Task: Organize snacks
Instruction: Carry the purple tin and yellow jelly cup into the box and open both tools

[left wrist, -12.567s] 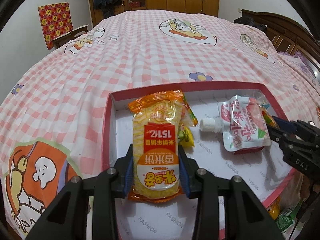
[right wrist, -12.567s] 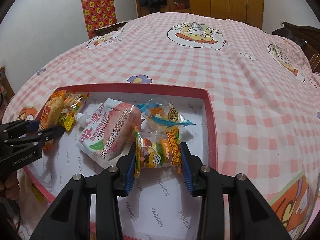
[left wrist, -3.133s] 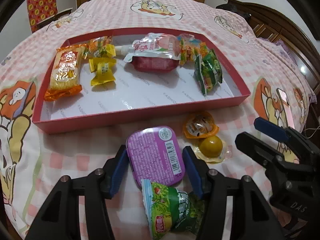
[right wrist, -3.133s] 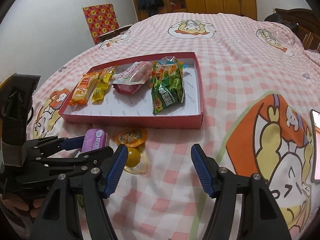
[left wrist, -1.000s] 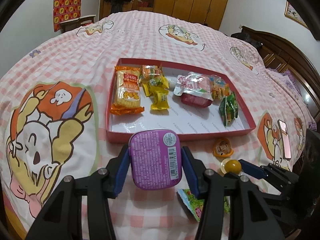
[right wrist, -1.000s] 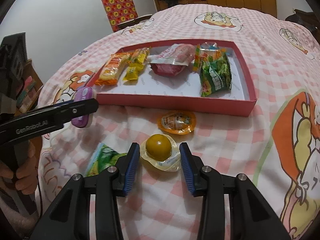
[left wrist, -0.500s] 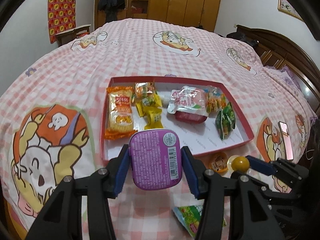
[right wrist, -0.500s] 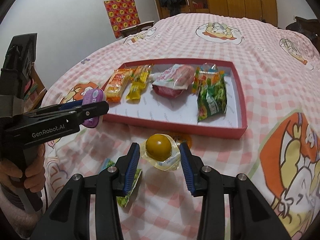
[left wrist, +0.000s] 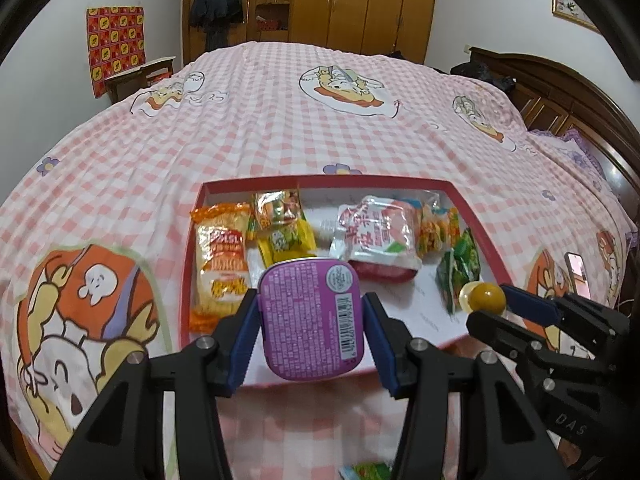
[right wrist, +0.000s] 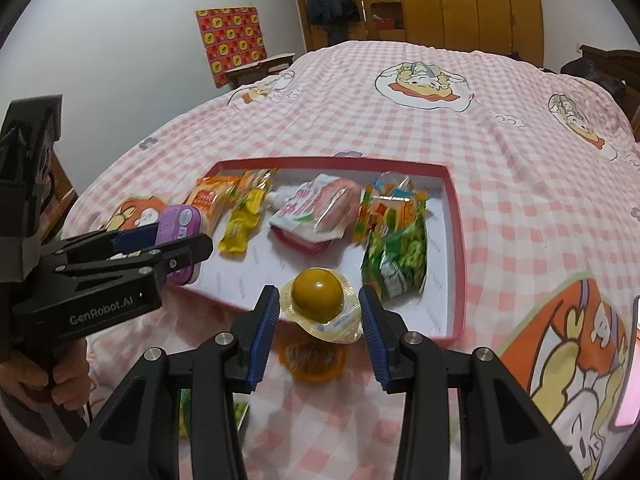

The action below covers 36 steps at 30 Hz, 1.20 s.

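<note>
My left gripper (left wrist: 310, 340) is shut on a purple flat tin (left wrist: 311, 318) and holds it in the air over the near edge of the red tray (left wrist: 192, 256). It also shows in the right wrist view (right wrist: 180, 226). My right gripper (right wrist: 318, 320) is shut on a clear jelly cup with a yellow ball (right wrist: 318, 296), held above the tray's near rim (right wrist: 460, 280). The tray holds an orange rice cracker pack (left wrist: 220, 260), yellow candies (left wrist: 286, 240), a pink drink pouch (left wrist: 376, 236) and a green snack bag (left wrist: 460, 268).
An orange jelly cup (right wrist: 314, 358) lies on the pink checked bedspread just below my right gripper. A green packet (right wrist: 212, 412) lies near the bed's front edge. A phone (left wrist: 576, 274) lies on the bed at the right. Wooden wardrobes stand behind.
Both grippers have moved forward toward the tray with their snacks. The tin and the jelly cup now hang over the tray's near edge.
</note>
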Available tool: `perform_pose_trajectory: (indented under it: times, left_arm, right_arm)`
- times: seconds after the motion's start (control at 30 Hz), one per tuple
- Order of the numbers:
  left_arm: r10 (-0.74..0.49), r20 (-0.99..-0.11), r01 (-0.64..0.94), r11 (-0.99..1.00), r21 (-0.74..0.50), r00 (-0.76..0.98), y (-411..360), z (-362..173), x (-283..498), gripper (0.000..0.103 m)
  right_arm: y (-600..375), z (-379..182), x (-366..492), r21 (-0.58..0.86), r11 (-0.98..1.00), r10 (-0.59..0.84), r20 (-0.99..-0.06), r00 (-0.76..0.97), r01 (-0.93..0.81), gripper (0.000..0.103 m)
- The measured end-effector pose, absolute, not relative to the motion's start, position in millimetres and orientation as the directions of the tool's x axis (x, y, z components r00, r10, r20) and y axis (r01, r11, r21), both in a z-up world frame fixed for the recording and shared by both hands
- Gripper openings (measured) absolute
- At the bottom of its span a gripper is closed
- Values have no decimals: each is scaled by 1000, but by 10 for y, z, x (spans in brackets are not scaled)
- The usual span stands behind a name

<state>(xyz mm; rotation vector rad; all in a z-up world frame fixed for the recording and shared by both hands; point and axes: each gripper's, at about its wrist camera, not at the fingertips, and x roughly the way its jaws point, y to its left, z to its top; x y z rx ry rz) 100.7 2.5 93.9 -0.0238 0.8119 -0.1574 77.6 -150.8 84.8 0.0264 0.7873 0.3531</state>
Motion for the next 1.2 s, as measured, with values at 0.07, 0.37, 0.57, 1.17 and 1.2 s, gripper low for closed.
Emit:
perform_pose_trajectory:
  times: [0.07, 0.37, 0.57, 1.17, 1.2]
  left_arm:
    - [-149, -725, 130, 988, -82, 672, 17, 902, 1082, 53]
    - [-143, -739, 123, 989, -82, 658, 9, 747, 1295, 53]
    - [-128, -755, 100, 991, -83, 643, 19, 616, 1429, 53]
    - [-140, -741, 109, 990, -91, 657, -1, 625, 1529, 53]
    - [-141, -741, 109, 990, -92, 657, -1, 628, 1539, 53]
  right_arm:
    - [-1511, 832, 839, 157, 943, 317, -691, 650, -294, 42]
    - [-1465, 736, 1052, 131, 952, 287, -699, 655, -276, 42]
    - [-1457, 690, 1167, 107, 960, 258, -694, 672, -258, 42]
    - [-1466, 672, 1363, 90, 970, 225, -679, 698, -224, 43]
    - [-1471, 676, 1371, 93, 971, 224, -679, 699, -222, 43]
